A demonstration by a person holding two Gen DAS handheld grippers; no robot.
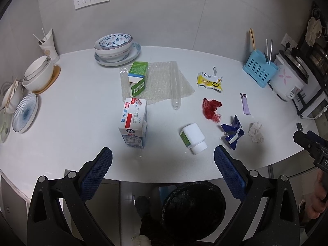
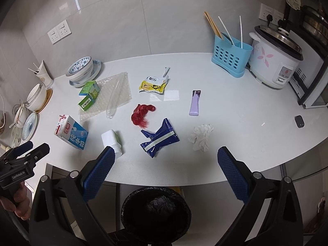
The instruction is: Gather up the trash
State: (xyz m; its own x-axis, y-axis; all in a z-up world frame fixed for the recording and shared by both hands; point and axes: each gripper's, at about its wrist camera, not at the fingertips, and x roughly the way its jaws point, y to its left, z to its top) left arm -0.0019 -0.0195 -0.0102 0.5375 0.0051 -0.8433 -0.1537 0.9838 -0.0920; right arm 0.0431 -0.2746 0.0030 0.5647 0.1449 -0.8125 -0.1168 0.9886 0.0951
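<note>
Trash lies scattered on a white counter: a milk carton, a white bottle, a blue wrapper, red netting, a crumpled tissue, a yellow packet, a purple tube, a green box on bubble wrap. A black-lined bin stands below the counter's front edge. My left gripper and right gripper both hang open and empty over that edge.
Stacked bowls and plates fill the back left. A blue utensil caddy and a rice cooker stand at the back right. A small dark object lies near the right edge.
</note>
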